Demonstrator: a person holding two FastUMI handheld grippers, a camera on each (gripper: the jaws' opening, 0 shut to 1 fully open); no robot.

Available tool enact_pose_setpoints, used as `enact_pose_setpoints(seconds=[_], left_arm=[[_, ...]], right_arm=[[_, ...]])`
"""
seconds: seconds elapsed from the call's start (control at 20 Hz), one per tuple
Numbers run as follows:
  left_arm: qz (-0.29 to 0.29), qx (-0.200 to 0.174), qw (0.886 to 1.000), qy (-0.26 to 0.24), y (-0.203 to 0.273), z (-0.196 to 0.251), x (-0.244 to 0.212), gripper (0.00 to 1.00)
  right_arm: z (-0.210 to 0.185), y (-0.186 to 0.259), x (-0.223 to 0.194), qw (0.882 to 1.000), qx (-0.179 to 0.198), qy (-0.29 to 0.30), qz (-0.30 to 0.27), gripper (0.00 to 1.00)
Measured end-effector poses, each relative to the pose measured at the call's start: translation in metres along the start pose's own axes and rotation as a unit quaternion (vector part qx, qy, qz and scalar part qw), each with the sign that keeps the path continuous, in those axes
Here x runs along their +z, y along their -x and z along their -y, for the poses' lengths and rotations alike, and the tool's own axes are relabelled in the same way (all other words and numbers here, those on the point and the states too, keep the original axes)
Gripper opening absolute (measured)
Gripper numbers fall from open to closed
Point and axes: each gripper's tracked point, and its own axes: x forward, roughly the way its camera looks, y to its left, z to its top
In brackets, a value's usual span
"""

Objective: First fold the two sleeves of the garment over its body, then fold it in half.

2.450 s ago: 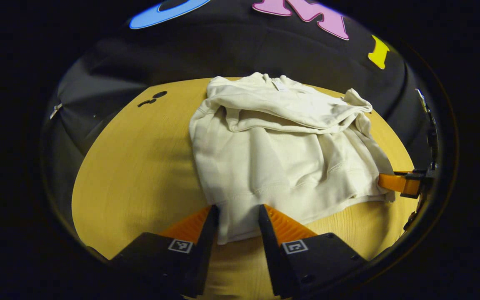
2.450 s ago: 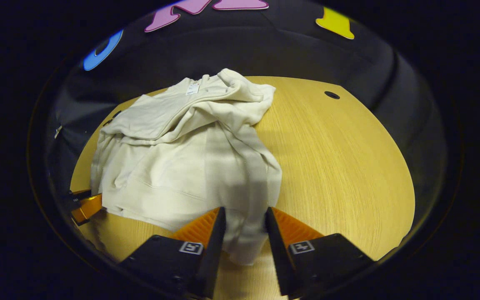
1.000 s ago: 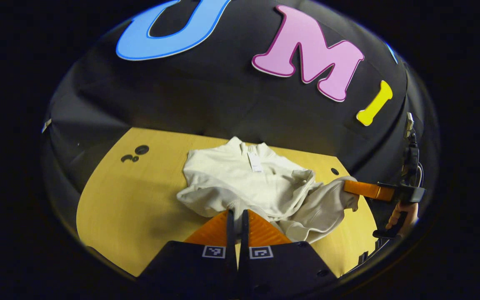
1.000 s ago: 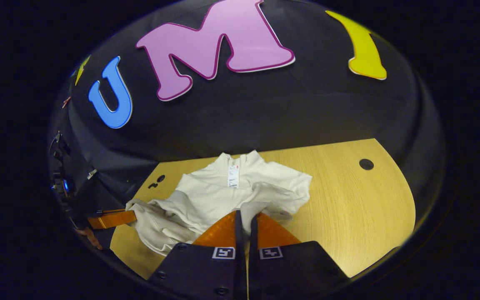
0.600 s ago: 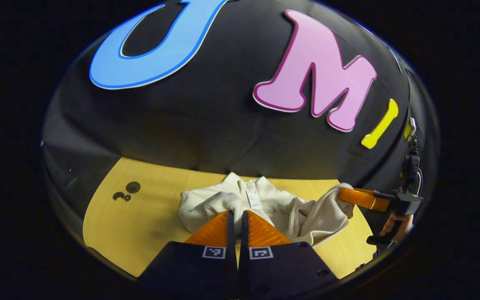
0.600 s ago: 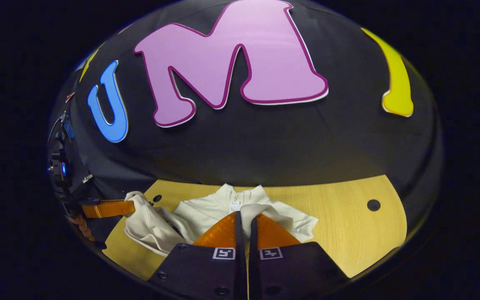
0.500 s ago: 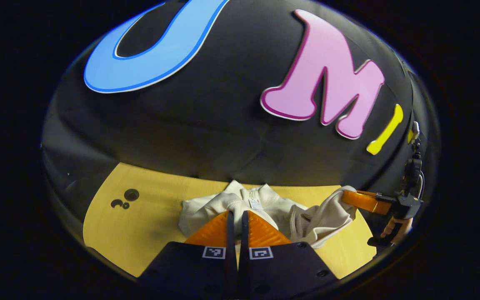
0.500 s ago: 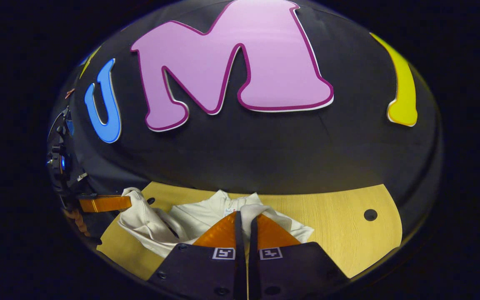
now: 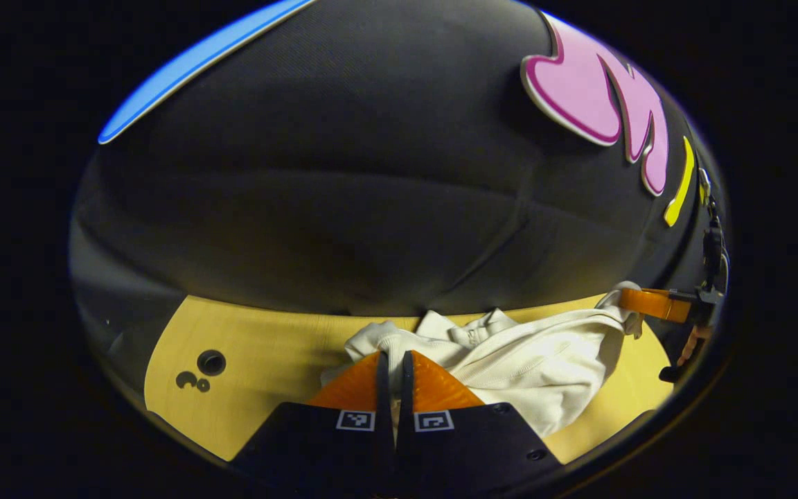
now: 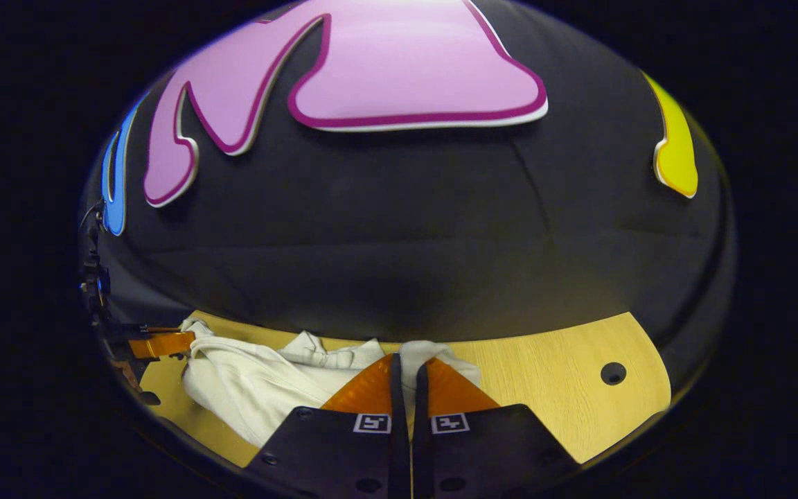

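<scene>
Both of my hand-held grippers are clamped on the cream garment [image 9: 530,357], which lies bunched on the far part of the wooden tabletop [image 9: 267,346], close under the booth wall. In the left gripper view, my left hand-held gripper [image 9: 391,364] has its fingers pressed together on a fold of cloth at 6 o'clock, and the right hand-held gripper [image 9: 638,303] pinches a raised edge out at 3 o'clock, fingertips of the person's hand [image 9: 691,341] just below it. The right gripper view gives the mirror: my right hand-held gripper [image 10: 406,371] pinches cloth at 6 o'clock, the left one at 9 o'clock. Small dark holes [image 9: 210,362] show in the tabletop at 8 o'clock in the left gripper view, and one hole [image 10: 612,373] at 4 o'clock in the right. I can read no writing on the garment.
</scene>
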Motion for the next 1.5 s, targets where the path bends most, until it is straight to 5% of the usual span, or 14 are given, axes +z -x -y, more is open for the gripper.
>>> enact_pose_setpoints(seconds=[0.2, 0.35, 0.4, 0.45, 0.5, 0.65, 0.75, 1.5], left_arm=[[0.032, 0.014, 0.999, -0.019, -0.029, -0.006, 0.001, 0.11], [0.047, 0.063, 0.996, -0.033, -0.042, -0.028, -0.001, 0.19], [0.042, 0.065, 0.997, -0.027, -0.042, -0.029, -0.005, 0.14], [0.034, 0.062, 0.997, -0.017, -0.04, -0.027, -0.012, 0.16], [0.032, 0.062, 0.998, -0.01, -0.036, -0.024, -0.015, 0.31], [0.061, 0.068, 0.996, -0.001, -0.019, -0.022, -0.002, 0.78], [0.069, 0.064, 0.996, -0.006, -0.005, -0.018, 0.005, 1.0], [0.189, 0.055, 0.98, 0.026, 0.236, 0.007, 0.077, 1.0]], right_arm=[[0.008, -0.032, -0.018, 0.999, -0.026, 0.021, 0.0, 0.07], [0.009, -0.036, -0.034, 0.998, -0.027, 0.053, -0.012, 0.17], [0.012, -0.036, -0.037, 0.998, -0.03, 0.058, -0.014, 0.18], [0.011, -0.036, -0.038, 0.998, -0.029, 0.055, -0.015, 0.29], [0.01, -0.036, -0.04, 0.998, -0.031, 0.049, -0.017, 0.26], [0.013, -0.024, -0.04, 0.998, -0.035, 0.046, -0.006, 1.0], [0.017, -0.005, -0.029, 0.998, -0.041, 0.045, 0.008, 0.98], [-0.002, 0.212, 0.034, 0.987, -0.047, 0.106, 0.11, 0.98]])
